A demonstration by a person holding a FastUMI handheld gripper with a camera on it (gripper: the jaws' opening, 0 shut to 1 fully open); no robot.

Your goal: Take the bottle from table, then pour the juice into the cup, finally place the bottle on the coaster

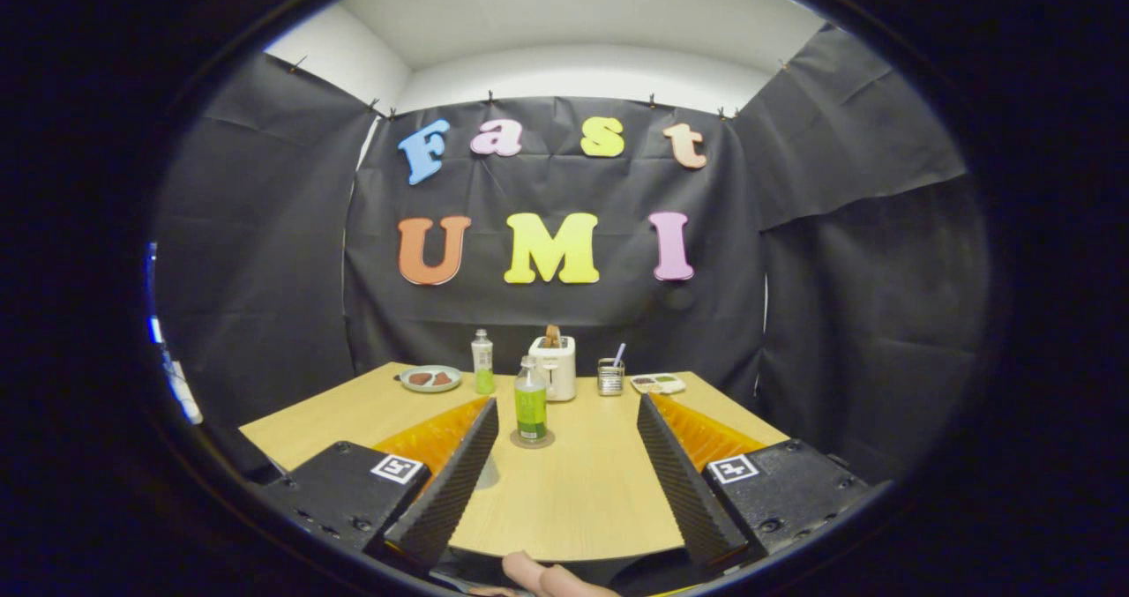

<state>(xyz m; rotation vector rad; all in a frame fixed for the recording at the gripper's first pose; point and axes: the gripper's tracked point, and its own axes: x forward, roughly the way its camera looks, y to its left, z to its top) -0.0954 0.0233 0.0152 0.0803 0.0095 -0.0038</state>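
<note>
A clear bottle [531,407] with green juice and a green label stands upright on a round coaster [532,439] on the wooden table [582,491]. It is just ahead of my fingers, close to the left fingertip and apart from both. My gripper [567,407] is open wide and holds nothing. A pale, see-through shape [488,473] peeks out beside the left finger; I cannot tell whether it is the cup.
Along the table's far edge stand a plate with brown pieces [430,377], a second bottle [482,363], a white toaster [554,368], a glass with a straw [610,376] and a small flat tray [657,384]. A person's fingers [551,579] show at the table's near edge.
</note>
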